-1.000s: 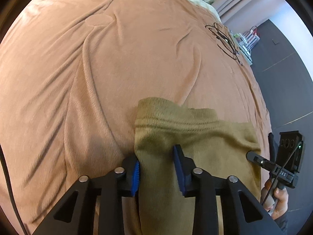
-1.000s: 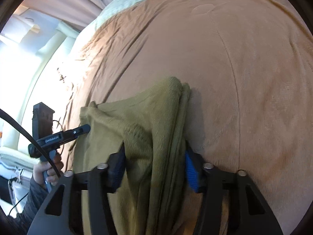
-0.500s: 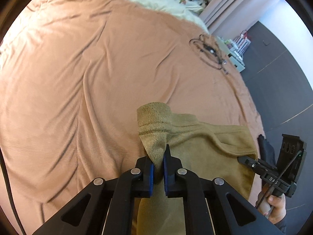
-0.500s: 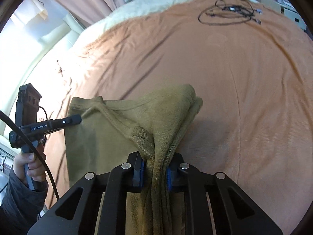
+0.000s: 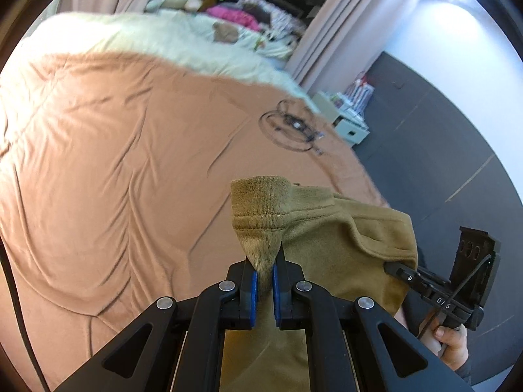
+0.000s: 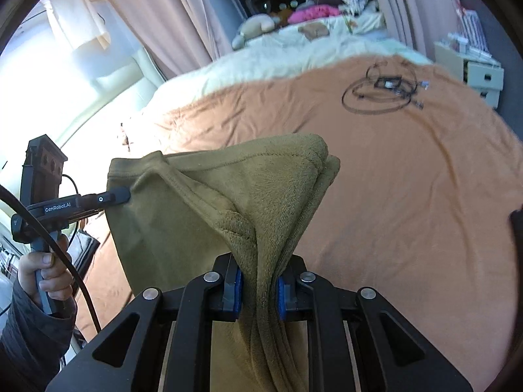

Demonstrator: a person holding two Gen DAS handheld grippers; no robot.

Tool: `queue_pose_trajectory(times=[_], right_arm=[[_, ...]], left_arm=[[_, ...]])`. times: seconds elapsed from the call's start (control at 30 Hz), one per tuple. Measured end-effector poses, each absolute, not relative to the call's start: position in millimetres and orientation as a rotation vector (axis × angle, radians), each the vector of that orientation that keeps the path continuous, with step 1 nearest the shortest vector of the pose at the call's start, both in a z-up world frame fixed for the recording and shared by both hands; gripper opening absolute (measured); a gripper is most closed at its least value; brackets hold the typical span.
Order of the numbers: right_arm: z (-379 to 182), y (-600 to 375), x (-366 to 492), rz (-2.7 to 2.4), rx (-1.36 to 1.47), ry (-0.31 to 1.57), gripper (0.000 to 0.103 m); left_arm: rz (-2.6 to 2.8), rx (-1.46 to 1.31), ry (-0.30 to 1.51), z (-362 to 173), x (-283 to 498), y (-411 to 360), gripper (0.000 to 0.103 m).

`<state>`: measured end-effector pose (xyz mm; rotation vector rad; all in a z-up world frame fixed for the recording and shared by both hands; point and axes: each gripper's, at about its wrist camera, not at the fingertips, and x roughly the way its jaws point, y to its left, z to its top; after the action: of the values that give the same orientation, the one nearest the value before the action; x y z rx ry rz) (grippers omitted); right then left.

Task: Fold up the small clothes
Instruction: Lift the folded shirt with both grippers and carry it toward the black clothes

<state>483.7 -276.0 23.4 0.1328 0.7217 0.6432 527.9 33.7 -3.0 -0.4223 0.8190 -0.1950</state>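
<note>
An olive-green fleece garment (image 5: 330, 238) hangs lifted above the orange bed cover (image 5: 114, 163), stretched between both grippers. My left gripper (image 5: 263, 277) is shut on one hemmed corner of it. My right gripper (image 6: 258, 289) is shut on the other bunched corner of the garment (image 6: 261, 192). The right gripper shows in the left wrist view (image 5: 400, 269) at the garment's right edge; the left gripper shows in the right wrist view (image 6: 121, 197) at its left edge. The garment's lower part is hidden behind the gripper bodies.
A coiled black cable (image 5: 291, 127) lies on the far right of the cover; it also shows in the right wrist view (image 6: 382, 89). A cream blanket (image 5: 183, 39) with toys lies beyond. White drawers (image 6: 480, 72) and dark floor (image 5: 457, 150) lie to the right.
Both grippers closed on the garment's corners, then lifted it off the cover. The views have tilted up, showing the far end of the bed and the room.
</note>
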Motion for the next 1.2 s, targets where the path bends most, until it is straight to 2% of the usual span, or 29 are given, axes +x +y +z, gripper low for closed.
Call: queue_pose_trajectory(times=[0.3, 0.57, 1.2], right_arm=[[88, -320, 401, 0.599, 0.131, 0.565, 0.012], [126, -372, 337, 0.513, 0.126, 0.468, 0.012], [145, -481, 178, 0.217, 0.102, 0.376, 0.012]], left_arm=[[-0.283, -0.371, 0.703, 76, 499, -3, 0.007], [-0.392, -0.316, 0.654, 121, 497, -59, 0.007], [-0.771, -0.242, 0.694, 145, 501, -272, 0.007]])
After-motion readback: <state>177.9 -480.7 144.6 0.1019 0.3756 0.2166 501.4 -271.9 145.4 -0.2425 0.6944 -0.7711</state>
